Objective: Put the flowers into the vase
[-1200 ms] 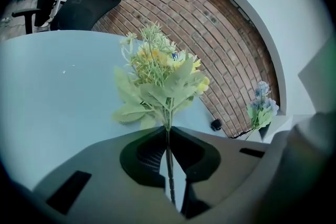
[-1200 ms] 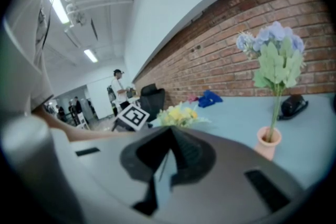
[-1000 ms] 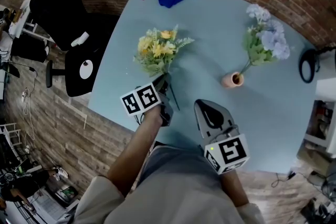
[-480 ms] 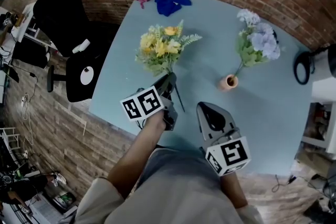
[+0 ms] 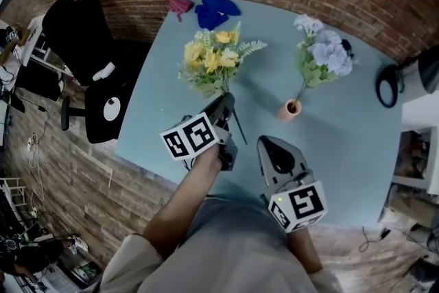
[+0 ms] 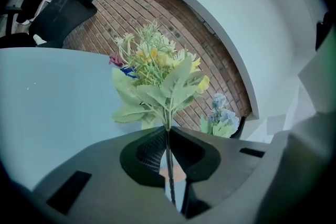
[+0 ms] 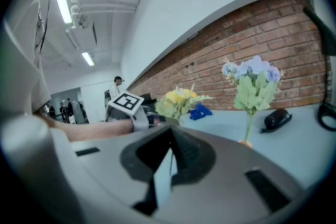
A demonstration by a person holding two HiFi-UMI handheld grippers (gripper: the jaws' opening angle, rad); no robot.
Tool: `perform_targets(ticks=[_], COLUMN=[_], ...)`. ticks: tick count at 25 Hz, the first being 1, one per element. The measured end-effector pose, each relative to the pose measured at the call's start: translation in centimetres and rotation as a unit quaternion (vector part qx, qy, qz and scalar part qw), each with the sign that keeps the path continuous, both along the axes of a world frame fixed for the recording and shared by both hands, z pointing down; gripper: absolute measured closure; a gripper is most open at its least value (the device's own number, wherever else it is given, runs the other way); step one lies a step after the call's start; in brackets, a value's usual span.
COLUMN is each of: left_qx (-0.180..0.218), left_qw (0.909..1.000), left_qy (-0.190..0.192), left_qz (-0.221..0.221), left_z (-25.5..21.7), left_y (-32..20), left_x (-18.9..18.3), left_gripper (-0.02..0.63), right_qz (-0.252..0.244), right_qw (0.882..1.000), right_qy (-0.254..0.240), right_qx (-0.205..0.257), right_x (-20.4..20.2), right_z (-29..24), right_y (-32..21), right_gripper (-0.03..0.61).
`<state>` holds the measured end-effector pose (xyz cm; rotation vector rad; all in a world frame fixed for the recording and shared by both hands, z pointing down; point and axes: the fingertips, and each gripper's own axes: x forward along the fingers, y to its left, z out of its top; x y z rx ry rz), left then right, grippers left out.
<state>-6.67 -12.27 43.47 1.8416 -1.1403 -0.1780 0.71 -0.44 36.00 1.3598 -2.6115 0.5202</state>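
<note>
The stem of the yellow bouquet (image 5: 212, 62) is clenched in the left gripper (image 5: 226, 104) and held above the table (image 5: 343, 147), well short of the vase (image 5: 291, 108). The right gripper (image 5: 271, 142) is closed on nothing. A blue bunch (image 5: 322, 55) is already stood in the vase, so only the yellow one is left. The narrow mouth is likely crowded by it. Cloths (image 5: 216, 7) are left far off.

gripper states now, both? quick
left gripper: closed on the stem of the yellow bouquet
right gripper: closed, nothing between the jaws

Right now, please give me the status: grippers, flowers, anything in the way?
Left gripper shut on stem of yellow flowers. Right gripper shut, empty. Vase already holds blue flowers.
</note>
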Motion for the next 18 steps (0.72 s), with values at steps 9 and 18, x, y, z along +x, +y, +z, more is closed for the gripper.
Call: perform_targets(ticks=[9,18], left_qx=[0.052,0.083], left_qw=[0.9985,0.9958], left_qy=[0.003,0.001], left_qz=[-0.015,-0.038], left_z=[-3.4,-5.0], left_y=[-1.1,-1.7], left_x=[2.6,5.6], left_gripper=[0.572,0.572], right_qz=[0.021,0.042], right_qw=[1.000,0.999], right_qy=[-0.003,0.004], right_qx=[0.011,0.018], right_x=[2.0,4.3], right_z=[-0.9,-1.3], right_y=[-0.2,-0.6], right_gripper=[0.555,0.555])
